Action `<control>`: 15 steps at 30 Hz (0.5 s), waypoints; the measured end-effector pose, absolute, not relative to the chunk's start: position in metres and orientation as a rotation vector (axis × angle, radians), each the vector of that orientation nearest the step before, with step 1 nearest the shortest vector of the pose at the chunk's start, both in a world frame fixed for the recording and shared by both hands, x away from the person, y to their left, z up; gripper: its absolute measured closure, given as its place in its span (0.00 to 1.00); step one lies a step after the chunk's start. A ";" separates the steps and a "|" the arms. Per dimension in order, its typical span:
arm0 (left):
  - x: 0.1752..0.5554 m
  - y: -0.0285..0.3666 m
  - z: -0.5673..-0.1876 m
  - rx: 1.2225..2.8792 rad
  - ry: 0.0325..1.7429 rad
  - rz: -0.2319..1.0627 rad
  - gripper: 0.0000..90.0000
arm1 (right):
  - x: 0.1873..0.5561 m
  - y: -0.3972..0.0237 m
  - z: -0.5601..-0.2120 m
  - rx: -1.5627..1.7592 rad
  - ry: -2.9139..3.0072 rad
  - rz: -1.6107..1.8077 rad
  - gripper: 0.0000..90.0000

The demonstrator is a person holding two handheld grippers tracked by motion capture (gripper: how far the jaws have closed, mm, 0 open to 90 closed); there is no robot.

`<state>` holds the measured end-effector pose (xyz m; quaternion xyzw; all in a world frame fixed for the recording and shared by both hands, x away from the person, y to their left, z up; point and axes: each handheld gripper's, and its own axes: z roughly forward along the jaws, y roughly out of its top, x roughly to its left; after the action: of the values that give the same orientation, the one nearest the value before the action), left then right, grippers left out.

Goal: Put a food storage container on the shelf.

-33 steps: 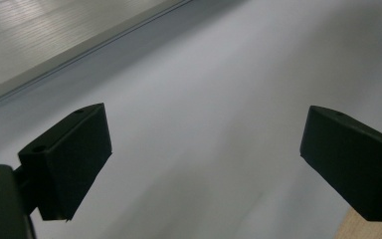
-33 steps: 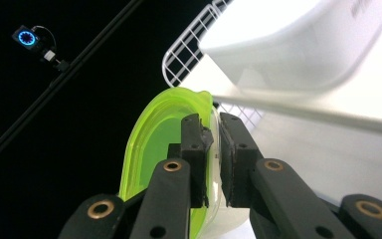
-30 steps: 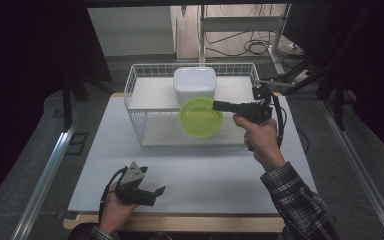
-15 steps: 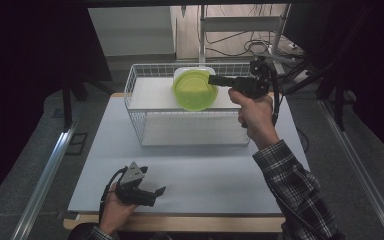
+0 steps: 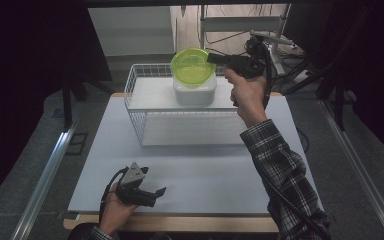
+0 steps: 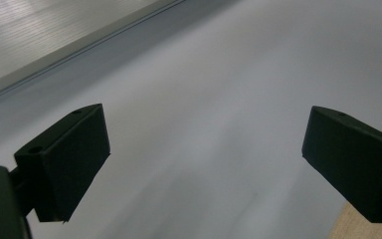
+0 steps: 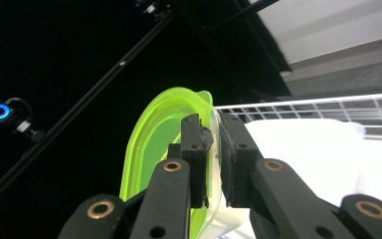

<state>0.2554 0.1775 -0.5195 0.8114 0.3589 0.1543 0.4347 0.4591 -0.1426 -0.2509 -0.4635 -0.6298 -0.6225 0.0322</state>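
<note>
right tool (image 5: 214, 58) is gripping the green lid (image 5: 193, 66) by its rim above the white container (image 5: 195, 90) in the wire basket (image 5: 145, 116); left tool (image 5: 156, 194) is resting open on the worktop (image 5: 205, 170).

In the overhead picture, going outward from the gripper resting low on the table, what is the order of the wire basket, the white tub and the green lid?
From the left gripper, in the high view:
1. Wire basket, its front wall closest, up the table.
2. White tub, inside the basket toward its back.
3. Green lid, raised above the tub, clamped by the right gripper.
</note>
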 end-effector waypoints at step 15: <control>0.255 0.176 -0.520 2.035 0.887 0.384 0.05 | 0.479 -0.137 -0.265 -1.558 -1.890 -1.906 0.90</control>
<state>0.2555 0.1760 -0.5204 0.8155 0.3555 0.1537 0.4300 0.4792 -0.1375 -0.2649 -0.5019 -0.6089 -0.6139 0.0190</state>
